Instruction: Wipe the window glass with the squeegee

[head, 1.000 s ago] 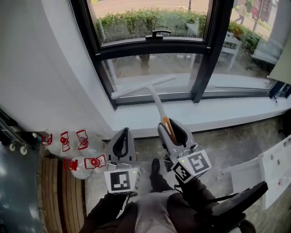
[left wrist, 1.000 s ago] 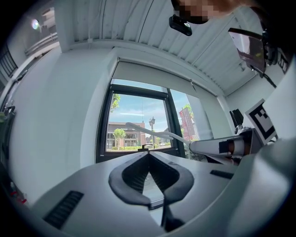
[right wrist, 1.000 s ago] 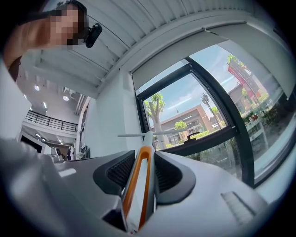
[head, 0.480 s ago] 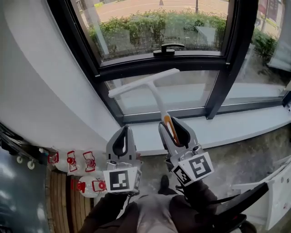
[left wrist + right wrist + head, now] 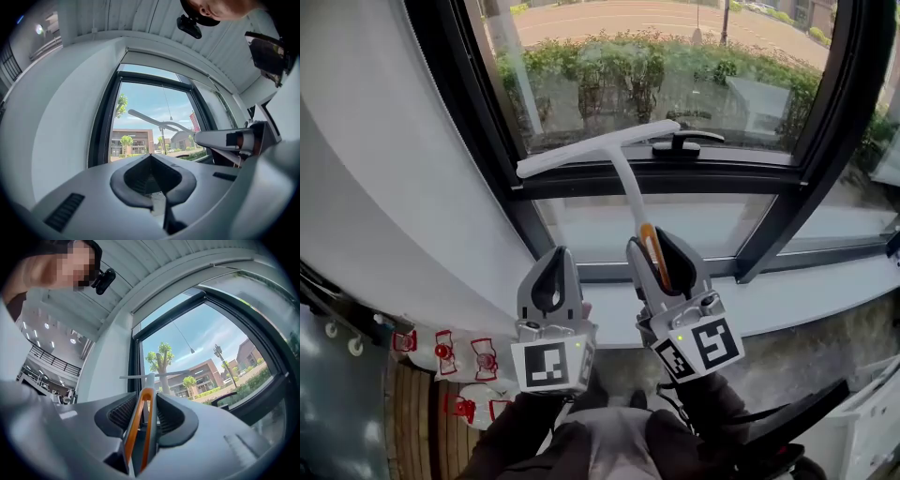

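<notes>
Gripping the white T-shaped squeegee (image 5: 600,148) by its orange-edged handle is the right hand-held gripper (image 5: 649,246); left hand-held gripper (image 5: 558,255) clenched, empty.

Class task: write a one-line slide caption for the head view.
Right gripper holds the squeegee up at the window glass; left gripper shut, empty.

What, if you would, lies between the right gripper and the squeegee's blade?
Only the white shaft of the squeegee itself: the head view shows it rising from the right gripper, shut on its orange grip, to the blade.
</notes>
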`<action>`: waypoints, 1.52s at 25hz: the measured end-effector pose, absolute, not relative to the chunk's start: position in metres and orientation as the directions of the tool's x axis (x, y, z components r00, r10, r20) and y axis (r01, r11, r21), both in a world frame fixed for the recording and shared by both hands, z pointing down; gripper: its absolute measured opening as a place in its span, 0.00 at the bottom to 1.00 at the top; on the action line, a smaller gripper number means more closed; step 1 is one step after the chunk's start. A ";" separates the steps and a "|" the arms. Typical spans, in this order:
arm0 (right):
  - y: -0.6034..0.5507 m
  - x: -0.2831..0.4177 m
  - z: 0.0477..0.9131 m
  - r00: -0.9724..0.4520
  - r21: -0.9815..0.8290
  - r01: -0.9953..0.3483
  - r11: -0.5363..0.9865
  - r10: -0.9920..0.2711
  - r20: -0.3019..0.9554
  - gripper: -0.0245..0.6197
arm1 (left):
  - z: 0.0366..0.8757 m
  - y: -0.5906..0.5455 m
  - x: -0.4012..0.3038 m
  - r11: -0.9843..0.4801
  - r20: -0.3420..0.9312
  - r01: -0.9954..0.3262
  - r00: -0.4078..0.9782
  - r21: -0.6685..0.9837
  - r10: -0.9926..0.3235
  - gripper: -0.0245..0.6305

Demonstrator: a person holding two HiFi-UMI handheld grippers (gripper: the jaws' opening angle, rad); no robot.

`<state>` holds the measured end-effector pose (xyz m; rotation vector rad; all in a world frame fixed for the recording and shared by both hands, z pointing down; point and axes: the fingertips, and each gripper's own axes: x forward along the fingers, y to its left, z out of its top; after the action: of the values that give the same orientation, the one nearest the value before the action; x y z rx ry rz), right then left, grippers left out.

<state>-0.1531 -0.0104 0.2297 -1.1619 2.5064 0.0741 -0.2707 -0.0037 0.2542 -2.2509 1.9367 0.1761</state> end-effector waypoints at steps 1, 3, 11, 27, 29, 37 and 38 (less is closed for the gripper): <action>-0.021 -0.164 0.222 -0.586 -0.097 -0.748 0.657 -0.721 -0.370 0.24 | 0.253 -0.015 -0.279 -0.148 -0.197 -0.988 0.156 -0.051 -0.968 0.04; -0.043 -0.185 0.207 -0.573 -0.072 -0.757 0.649 -0.713 -0.404 0.24 | 0.251 -0.038 -0.298 -0.153 -0.206 -0.987 0.161 -0.054 -0.965 0.04; -0.101 -0.242 0.158 -0.516 -0.022 -0.795 0.606 -0.694 -0.502 0.24 | 0.247 -0.093 -0.345 -0.199 -0.191 -0.979 0.203 -0.043 -0.960 0.04; -0.200 -0.269 0.104 -0.451 0.014 -0.847 0.531 -0.704 -0.548 0.24 | 0.237 -0.143 -0.349 -0.179 -0.210 -0.983 0.184 -0.046 -0.960 0.04; -0.207 -0.275 0.103 -0.451 0.018 -0.848 0.529 -0.704 -0.549 0.24 | 0.238 -0.148 -0.352 -0.170 -0.205 -0.984 0.176 -0.046 -0.963 0.04; -0.218 -0.292 0.103 -0.411 0.048 -0.883 0.467 -0.718 -0.562 0.24 | 0.242 -0.161 -0.365 -0.151 -0.199 -0.988 0.157 -0.043 -0.967 0.04; -0.219 -0.294 0.104 -0.405 0.049 -0.887 0.460 -0.721 -0.562 0.24 | 0.243 -0.163 -0.367 -0.150 -0.197 -0.988 0.156 -0.041 -0.968 0.04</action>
<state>-0.2937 -0.2190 0.1040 -1.3420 2.2456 0.4738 -0.3670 -0.1629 0.2429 -2.2608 1.9344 0.1850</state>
